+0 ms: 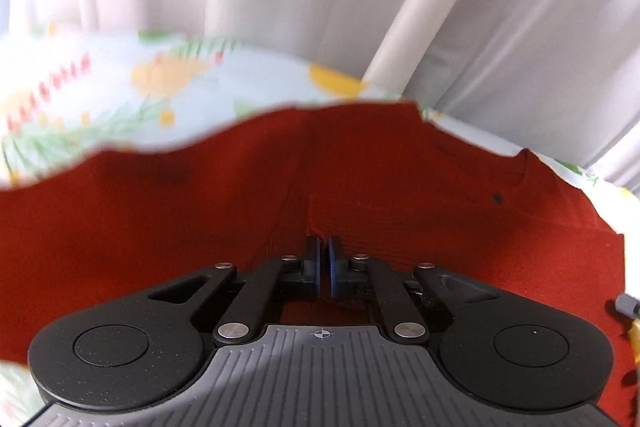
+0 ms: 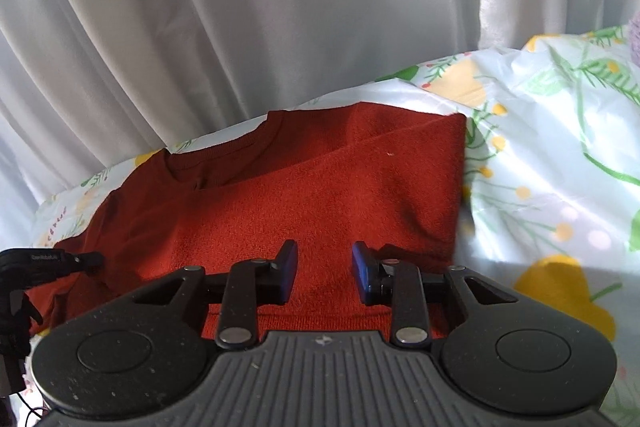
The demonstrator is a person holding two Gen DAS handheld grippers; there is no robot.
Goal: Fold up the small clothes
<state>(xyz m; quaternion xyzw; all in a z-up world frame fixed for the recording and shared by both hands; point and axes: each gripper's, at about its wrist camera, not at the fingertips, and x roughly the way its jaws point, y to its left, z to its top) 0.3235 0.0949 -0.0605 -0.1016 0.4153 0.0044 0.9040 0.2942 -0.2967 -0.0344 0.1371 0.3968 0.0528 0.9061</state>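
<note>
A rust-red knit sweater lies flat on a floral sheet, its neckline toward the far left and one side folded over the body. My right gripper hovers open over its near part, holding nothing. In the left wrist view the sweater fills the middle. My left gripper sits low on it with its blue pads nearly together, pinching a folded edge of the cloth. The left gripper also shows at the left edge of the right wrist view.
White curtains hang close behind the bed, with a pale pole or fold among them. The floral sheet spreads around the sweater, wrinkled at the right. Something lilac shows at the far right edge.
</note>
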